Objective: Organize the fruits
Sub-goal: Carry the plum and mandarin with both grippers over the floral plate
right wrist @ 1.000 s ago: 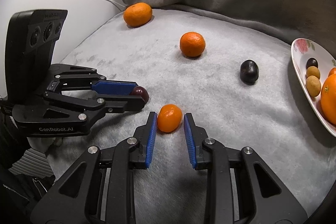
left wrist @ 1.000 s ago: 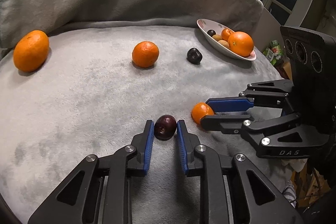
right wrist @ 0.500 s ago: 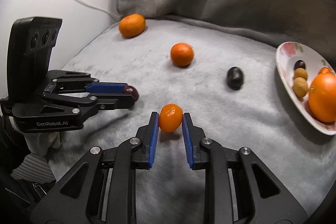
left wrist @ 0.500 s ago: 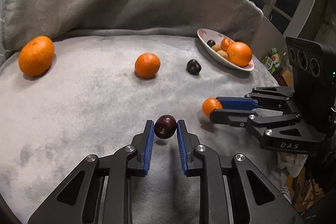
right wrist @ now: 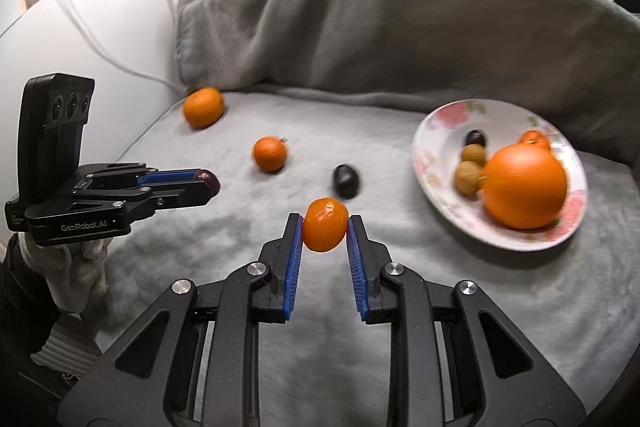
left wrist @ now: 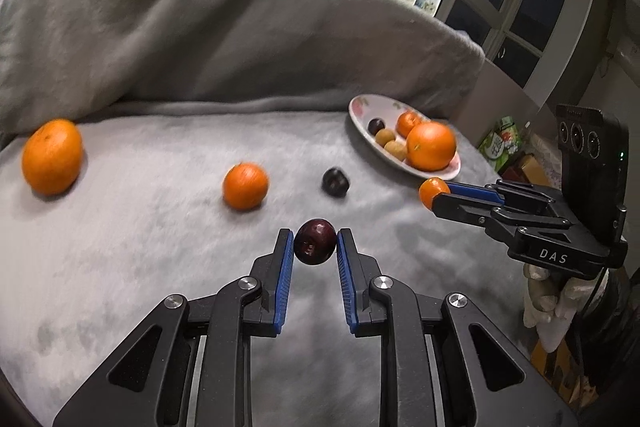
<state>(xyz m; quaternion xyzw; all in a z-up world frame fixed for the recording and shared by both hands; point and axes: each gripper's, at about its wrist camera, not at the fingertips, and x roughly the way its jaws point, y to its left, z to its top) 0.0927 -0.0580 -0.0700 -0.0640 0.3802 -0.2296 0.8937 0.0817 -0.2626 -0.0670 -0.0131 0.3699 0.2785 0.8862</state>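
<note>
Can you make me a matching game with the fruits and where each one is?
Things:
1. dark plum
2. small mandarin
3. big orange
4. second plum

Places:
A. lying loose on the grey blanket
B. squeezed in the right claw
C. sitting on the flowery plate
D. squeezed in the left claw

Pairs: 1-D, 2-B, 3-C, 4-A
</note>
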